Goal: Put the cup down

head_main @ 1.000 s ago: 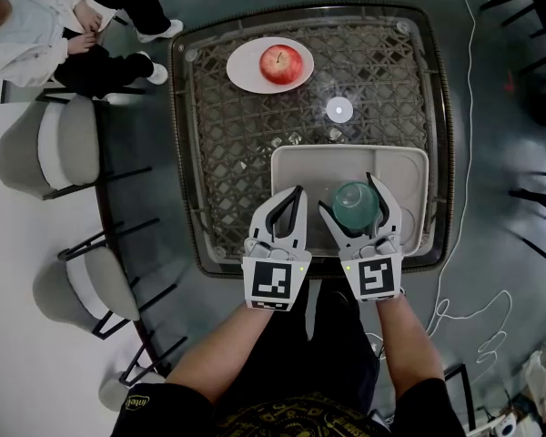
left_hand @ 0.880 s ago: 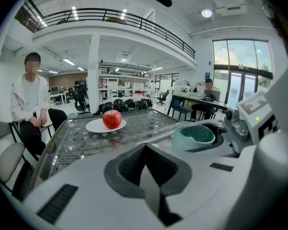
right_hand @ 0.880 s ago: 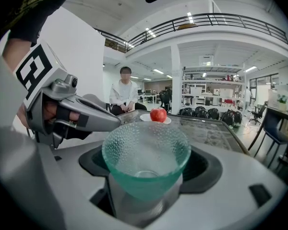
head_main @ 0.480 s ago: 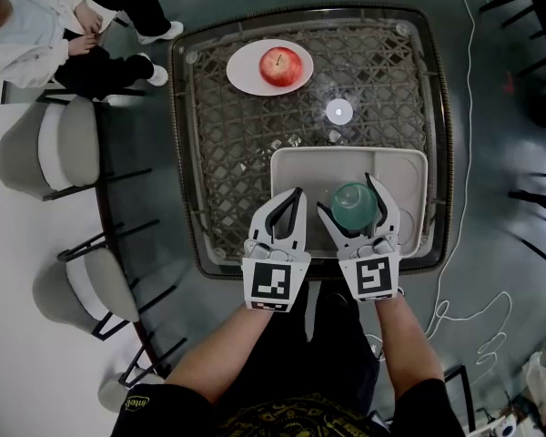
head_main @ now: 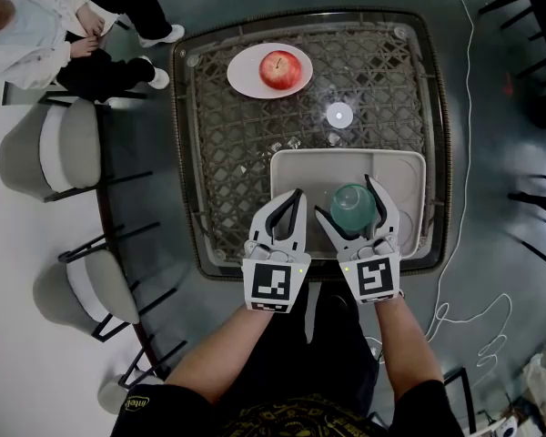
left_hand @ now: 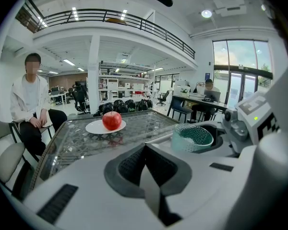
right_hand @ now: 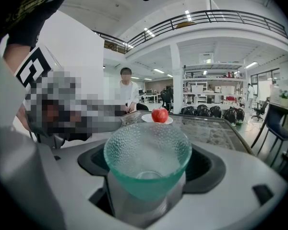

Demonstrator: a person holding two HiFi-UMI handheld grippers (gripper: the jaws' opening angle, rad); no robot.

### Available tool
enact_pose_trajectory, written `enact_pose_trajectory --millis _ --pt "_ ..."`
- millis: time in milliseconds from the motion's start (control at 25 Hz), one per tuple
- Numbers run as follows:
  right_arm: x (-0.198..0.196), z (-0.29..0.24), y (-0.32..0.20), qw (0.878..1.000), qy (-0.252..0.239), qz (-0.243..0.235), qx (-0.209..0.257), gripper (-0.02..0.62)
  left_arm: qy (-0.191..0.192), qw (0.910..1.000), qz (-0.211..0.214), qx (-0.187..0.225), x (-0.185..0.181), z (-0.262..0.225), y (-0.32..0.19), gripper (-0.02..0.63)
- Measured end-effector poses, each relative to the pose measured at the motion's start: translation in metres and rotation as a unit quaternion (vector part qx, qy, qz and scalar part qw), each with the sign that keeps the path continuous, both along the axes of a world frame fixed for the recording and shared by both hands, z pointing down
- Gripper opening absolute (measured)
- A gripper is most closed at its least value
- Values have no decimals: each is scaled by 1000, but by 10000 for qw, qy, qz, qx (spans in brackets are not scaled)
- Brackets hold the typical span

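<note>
while gripped, cup (right_hand: 147, 162): green pebbled glass, upright, clasped between right gripper (head_main: 348, 198) jaws over tray (head_main: 296, 167); base contact unclear.
left gripper (head_main: 298, 192): jaws pressed together, empty, just beside.
handling: lower straight, keep level; part jaws only once base sits flat.

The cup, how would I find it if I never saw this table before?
Find the square glass-topped table, then the pale tray at its near edge. Over that tray, the right gripper holds the cup between its jaws. It is the only see-through green thing, bumpy and wider at the top, unlike the red apple on the white plate.
</note>
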State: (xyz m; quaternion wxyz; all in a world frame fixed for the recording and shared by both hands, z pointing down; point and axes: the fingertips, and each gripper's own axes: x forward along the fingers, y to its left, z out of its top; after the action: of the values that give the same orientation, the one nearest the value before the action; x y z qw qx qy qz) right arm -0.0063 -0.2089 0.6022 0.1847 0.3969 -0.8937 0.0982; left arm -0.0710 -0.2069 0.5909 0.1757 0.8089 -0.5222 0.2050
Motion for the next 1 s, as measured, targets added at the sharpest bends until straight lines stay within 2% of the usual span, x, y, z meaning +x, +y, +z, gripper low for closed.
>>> enact_pose_trajectory --millis 520,1000 --pt "12 -25 14 9998 44 98 162 410 -28 9999 -72 127 -3 -17 8 0" --pt "27 -96 47 9990 -61 144 420 410 64 9988 -123 461 4 -77 29 0"
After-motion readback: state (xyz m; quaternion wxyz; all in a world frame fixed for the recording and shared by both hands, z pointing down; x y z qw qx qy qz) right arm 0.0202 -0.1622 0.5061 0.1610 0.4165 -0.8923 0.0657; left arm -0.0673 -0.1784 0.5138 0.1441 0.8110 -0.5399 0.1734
